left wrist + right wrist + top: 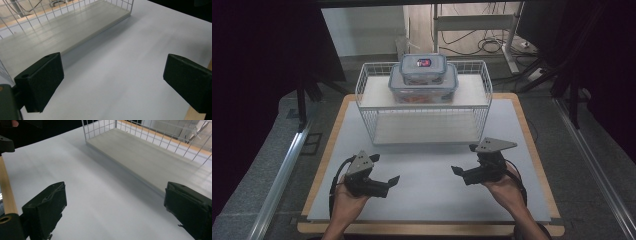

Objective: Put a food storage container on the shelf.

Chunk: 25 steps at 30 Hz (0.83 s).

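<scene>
Black jaws of my left gripper [386, 169] and right gripper [465, 159] stood wide apart, holding nothing, both hands low over the white table [427, 195], pointing inward.

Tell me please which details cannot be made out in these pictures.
- Contents of the larger container: high view, too small; something orange shows through the wall.
- Label on the small container: high view, too small to read.
- Back of the lower shelf: high view, hidden under the upper shelf.
- Rack top: left gripper view, cut off by the edge.
</scene>
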Available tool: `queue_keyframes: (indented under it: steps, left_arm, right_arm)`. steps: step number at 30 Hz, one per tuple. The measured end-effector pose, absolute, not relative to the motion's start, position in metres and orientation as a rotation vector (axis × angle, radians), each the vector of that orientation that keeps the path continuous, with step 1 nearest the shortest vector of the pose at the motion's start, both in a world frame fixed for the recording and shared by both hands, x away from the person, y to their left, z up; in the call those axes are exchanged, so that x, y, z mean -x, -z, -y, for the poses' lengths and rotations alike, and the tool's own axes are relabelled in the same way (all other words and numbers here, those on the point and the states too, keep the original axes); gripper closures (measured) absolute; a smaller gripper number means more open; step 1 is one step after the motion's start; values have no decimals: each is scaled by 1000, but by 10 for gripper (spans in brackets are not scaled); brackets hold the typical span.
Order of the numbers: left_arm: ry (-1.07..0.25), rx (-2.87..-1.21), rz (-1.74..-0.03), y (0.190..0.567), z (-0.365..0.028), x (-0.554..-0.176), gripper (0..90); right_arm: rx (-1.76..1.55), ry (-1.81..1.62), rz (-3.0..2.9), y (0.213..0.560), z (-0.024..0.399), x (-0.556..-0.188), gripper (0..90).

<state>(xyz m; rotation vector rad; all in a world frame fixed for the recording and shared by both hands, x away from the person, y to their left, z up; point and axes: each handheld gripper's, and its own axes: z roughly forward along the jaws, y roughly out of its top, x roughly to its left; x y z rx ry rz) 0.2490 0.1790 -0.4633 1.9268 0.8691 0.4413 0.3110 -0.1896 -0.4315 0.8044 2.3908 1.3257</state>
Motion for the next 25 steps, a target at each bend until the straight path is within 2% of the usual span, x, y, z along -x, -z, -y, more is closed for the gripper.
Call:
queue_keyframes:
  steps: [15, 25]
  left_arm:
    - [-371, -2024, -1002, 525, -192, -224, 17]
    - [-414, -2042, -1020, 530, -192, -224, 19]
  right_arm:
    - [-853, -1230, -2455, 491, 209, -293, 49]
    - [-871, -1175, -2505, 507, 207, -296, 52]
